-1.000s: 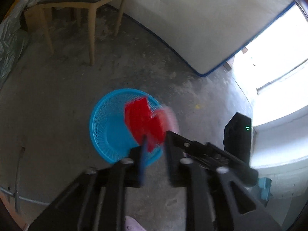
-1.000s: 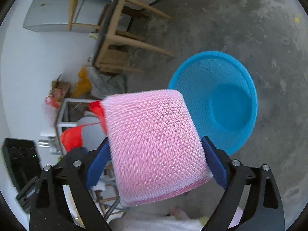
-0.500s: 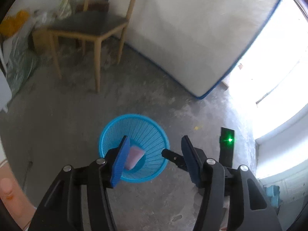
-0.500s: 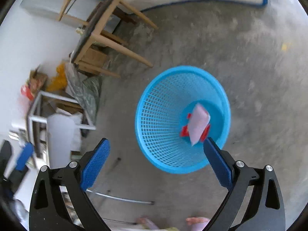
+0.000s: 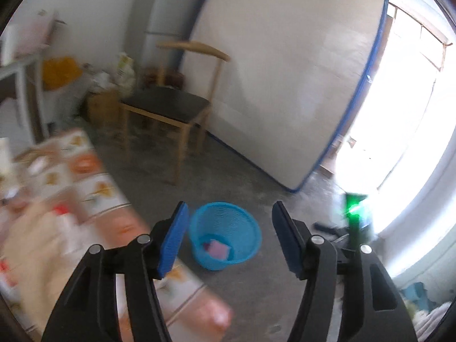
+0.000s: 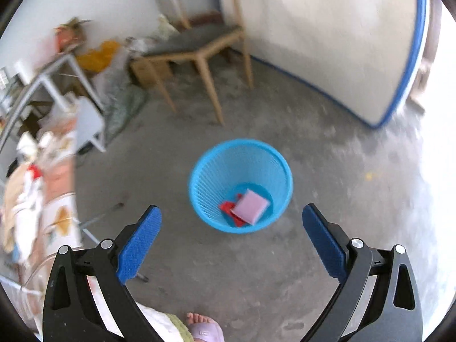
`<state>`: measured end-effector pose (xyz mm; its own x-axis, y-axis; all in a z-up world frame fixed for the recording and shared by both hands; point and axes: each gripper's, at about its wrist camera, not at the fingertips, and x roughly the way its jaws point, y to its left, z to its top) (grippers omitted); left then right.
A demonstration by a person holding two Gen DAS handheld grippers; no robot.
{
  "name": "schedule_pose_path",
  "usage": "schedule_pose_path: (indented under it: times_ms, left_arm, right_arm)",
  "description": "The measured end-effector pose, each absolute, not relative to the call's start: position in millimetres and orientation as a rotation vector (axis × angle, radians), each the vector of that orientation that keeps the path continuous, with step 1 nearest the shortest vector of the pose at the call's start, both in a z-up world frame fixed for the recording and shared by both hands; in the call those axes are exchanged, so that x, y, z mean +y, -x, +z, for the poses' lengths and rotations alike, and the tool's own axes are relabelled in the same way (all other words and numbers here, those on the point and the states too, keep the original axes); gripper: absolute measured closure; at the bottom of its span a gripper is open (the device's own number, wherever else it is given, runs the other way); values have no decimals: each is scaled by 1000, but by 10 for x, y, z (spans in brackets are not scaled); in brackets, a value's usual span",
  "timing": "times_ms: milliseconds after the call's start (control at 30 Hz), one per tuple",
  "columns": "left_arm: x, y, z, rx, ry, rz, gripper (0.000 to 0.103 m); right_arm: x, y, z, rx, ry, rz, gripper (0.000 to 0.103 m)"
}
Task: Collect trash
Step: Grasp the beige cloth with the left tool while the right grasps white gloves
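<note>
Blue-padded, both tongs are spread wide and hold nothing: the left tongs [image 5: 229,238] and the right tongs [image 6: 231,240] touch no object. A second ago the right tongs clamped the pink foam piece [image 6: 250,206] and the left pinched the red scrap [image 6: 227,207]; both now lie at the bottom of the blue basket [image 6: 199,171] on the concrete floor [image 6: 327,171], so that drop looks done. Both tongs have lifted well clear of the basket. Beside it, the blurred patterned table [image 5: 71,213] probably carries more trash.

Grey concrete floor [image 6: 327,171], blue basket [image 6: 211,168] (upright), chair [image 6: 205,48]
</note>
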<state>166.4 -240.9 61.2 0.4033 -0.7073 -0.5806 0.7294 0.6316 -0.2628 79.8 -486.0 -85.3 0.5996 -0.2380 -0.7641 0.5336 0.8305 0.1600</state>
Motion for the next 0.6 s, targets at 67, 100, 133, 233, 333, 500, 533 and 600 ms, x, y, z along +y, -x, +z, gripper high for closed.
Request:
schedule_pose_path:
  times_ms: [67, 100, 133, 233, 333, 500, 533, 600]
  left_arm:
    - [-2048, -1575, 627, 681, -46, -845, 43]
    - [-1883, -1531, 640, 667, -55, -819, 43]
    - [-1718, -1490, 636, 658, -66, -791, 43]
    - [-1209, -1389, 524, 656, -73, -697, 43]
    - [-889, -1437, 364, 700, -39, -620, 43]
    - [-763, -1705, 198, 723, -17, -505, 43]
    - [-804, -1787, 156, 741, -29, -476, 43]
    - [-848, -1923, 93, 752, -41, -457, 43]
  right_arm:
    - [-4653, -761, -659, 751, -392, -410, 8]
    - [-4592, -786, -613, 738, -401, -385, 8]
    - [-4492, -799, -562, 727, -417, -334, 8]
    - [-4207, -888, -544, 728, -484, -167, 12]
    - [-3883, -1046, -603, 761, -532, 0, 18]
    - [-3386, -1437, -767, 842, -635, 189, 32]
    - [-3302, -1505, -792, 861, -655, 212, 35]
    - [-3126, -1694, -848, 903, -665, 235, 39]
